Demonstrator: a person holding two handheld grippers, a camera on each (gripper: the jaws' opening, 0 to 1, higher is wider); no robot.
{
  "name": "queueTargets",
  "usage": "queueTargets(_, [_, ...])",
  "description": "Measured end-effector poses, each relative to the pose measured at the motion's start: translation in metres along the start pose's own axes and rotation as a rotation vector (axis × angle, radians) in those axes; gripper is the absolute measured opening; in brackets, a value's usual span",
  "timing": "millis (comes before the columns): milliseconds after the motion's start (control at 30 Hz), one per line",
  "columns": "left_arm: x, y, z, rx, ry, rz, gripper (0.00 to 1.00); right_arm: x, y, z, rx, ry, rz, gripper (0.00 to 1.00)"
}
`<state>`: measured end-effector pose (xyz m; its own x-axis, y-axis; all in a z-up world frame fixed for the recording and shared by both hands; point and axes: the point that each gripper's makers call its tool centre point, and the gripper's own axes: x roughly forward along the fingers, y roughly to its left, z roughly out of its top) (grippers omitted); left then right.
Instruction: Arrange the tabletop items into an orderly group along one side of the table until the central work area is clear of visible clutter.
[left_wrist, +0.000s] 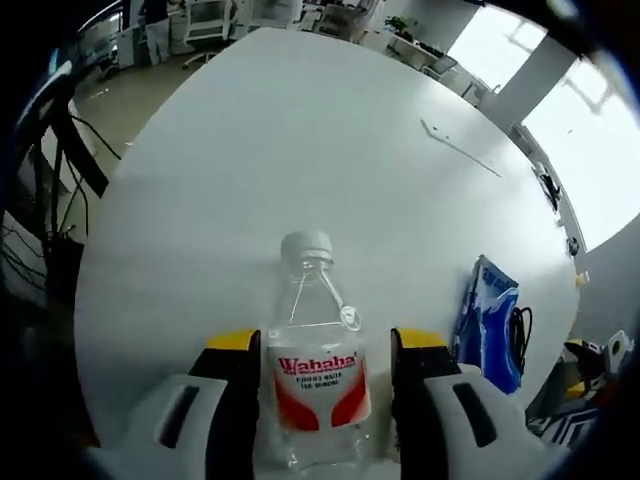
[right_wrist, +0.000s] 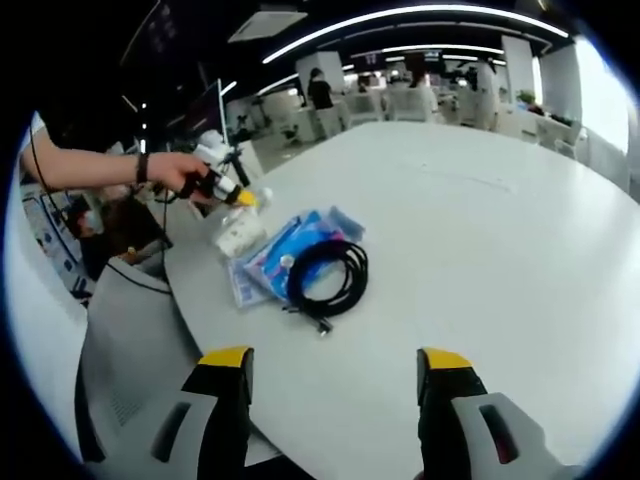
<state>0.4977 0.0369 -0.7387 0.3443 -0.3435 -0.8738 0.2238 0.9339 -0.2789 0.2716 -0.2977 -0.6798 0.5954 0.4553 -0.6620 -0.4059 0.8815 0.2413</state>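
Note:
A clear water bottle (left_wrist: 315, 370) with a red and white label and a white cap lies between my left gripper's (left_wrist: 327, 340) yellow-tipped jaws, cap pointing away; the jaws are closed in against its sides. From the right gripper view, a hand holds that left gripper (right_wrist: 232, 192) over the bottle (right_wrist: 238, 232) near the table's edge. Beside the bottle rests a blue packet (right_wrist: 275, 255) with a coiled black cable (right_wrist: 328, 275) partly on top of it; the same blue packet (left_wrist: 490, 320) and cable (left_wrist: 520, 330) sit right of my left jaws. My right gripper (right_wrist: 335, 360) is open above bare table, holding nothing.
The white round table (left_wrist: 300, 150) stretches far ahead, with a thin pale strip (left_wrist: 455, 145) lying on it. A grey chair (right_wrist: 130, 340) stands at the table's near edge, below the person's arm (right_wrist: 90, 165). Desks, chairs and people fill the background.

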Motion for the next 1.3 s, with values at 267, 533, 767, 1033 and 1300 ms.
queueTargets(267, [0.005,0.001,0.002,0.04,0.02,0.02,0.5,0.001,0.0,-0.001,0.007,0.003,-0.002,0.67])
queueTargets(533, [0.006,0.003,0.0,0.055,0.022,0.034,0.4,0.001,-0.001,0.001,0.011,-0.001,-0.006,0.67])
queueTargets(767, [0.0,0.002,-0.001,0.058,0.007,0.021,0.39,0.002,0.001,-0.002,0.009,0.006,-0.002,0.67])
queueTargets(1033, [-0.007,0.005,0.001,0.05,-0.012,0.018,0.38,0.005,0.004,0.002,0.001,-0.003,0.002,0.67])
queueTargets(1300, [-0.019,0.006,0.001,0.041,-0.038,0.02,0.38,0.006,0.005,0.005,-0.004,-0.011,0.004,0.66])
